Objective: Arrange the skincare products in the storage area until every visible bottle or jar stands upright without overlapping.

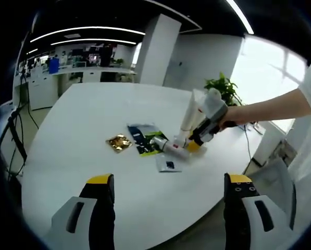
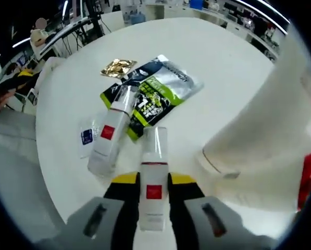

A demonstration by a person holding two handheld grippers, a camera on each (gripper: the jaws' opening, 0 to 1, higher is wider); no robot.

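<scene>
Gold foil packet (image 2: 117, 67), green-and-dark sachet (image 2: 160, 88) on white table (image 2: 223, 62), plant (image 1: 224, 87) beyond

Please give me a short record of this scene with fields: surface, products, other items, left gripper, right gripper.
surface: round white table
products: white tube with red label, between the right jaws; second white tube lying flat; tall white bottle close right
other items: green-black sachet; gold packet; small clear sachet
left gripper: open, empty
right gripper: shut on tube
</scene>
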